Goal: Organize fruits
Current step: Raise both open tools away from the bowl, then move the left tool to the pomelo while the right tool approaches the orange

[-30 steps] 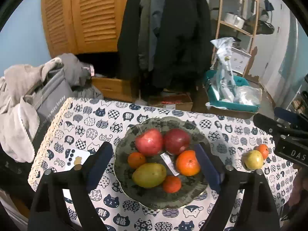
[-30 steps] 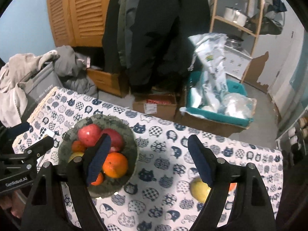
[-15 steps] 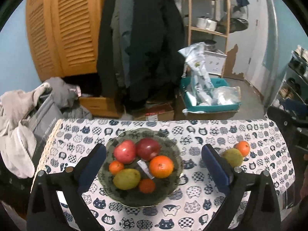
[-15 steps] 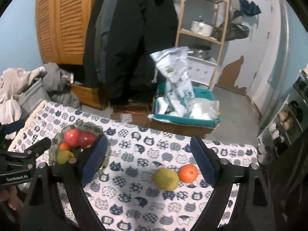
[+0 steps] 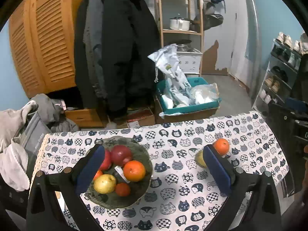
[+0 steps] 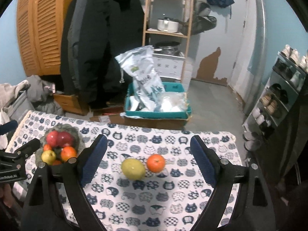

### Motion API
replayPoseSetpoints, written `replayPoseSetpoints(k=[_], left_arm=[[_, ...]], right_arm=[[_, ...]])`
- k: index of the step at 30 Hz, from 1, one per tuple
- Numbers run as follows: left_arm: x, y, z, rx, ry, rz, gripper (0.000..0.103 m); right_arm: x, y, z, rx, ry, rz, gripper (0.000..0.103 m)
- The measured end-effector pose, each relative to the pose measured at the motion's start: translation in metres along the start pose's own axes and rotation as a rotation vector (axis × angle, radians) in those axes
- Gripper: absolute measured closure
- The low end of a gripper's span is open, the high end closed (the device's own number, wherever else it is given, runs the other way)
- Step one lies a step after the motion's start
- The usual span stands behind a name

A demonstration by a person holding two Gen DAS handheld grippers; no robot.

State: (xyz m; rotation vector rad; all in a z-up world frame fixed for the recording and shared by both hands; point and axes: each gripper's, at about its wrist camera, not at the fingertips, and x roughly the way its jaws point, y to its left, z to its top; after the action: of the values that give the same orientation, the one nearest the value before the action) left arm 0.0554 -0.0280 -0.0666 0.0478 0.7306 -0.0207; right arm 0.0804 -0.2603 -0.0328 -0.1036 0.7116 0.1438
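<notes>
A grey-green bowl [image 5: 143, 159] on the cat-print tablecloth [image 5: 173, 192] holds two red apples [image 5: 121, 154], a big orange [image 5: 134, 170], a yellow pear [image 5: 105, 183] and small oranges. The bowl also shows at the left of the right wrist view [image 6: 77, 134]. A loose yellow-green pear [image 6: 133, 168] and a loose orange [image 6: 156, 162] lie side by side on the cloth, between my right gripper's fingers. My right gripper [image 6: 149, 149] is open and empty, raised above them. My left gripper [image 5: 153, 156] is open and empty, raised above the bowl and cloth.
Beyond the table's far edge, a teal crate with plastic bags [image 6: 157, 105] and cardboard boxes sit on the floor. Dark coats [image 5: 115, 57], a wooden shelf [image 5: 181, 19] and a louvred wardrobe stand behind. Clothes pile at left [image 5: 17, 134]. A shoe rack stands at right [image 6: 279, 96].
Both grippers have pulled back and up from the table. The right view has swung right, so the loose pear and orange now lie between its fingers. No fruit has moved.
</notes>
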Motion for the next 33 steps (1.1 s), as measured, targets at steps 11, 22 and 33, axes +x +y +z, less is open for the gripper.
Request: replayPoseSetpoints(k=[11,22,33], left_arm=[[0.006,-0.031,0.005,0.036,0.015,-0.03,0.001],[0.039,-0.058,-0.001,0.06,0.08,-0.049,0.001],[0.081,-0.083,-0.014,0.097,0.16,-0.054,0.001]], right_arm=[[-0.002,-0.038,-0.009,0.054,0.009,-0.027,0.016],[0.02,-0.05,-0.022,0.061,0.065,-0.035,0.016],[0.063,-0.067,-0.045,0.087,0.182,-0.05,0.016]])
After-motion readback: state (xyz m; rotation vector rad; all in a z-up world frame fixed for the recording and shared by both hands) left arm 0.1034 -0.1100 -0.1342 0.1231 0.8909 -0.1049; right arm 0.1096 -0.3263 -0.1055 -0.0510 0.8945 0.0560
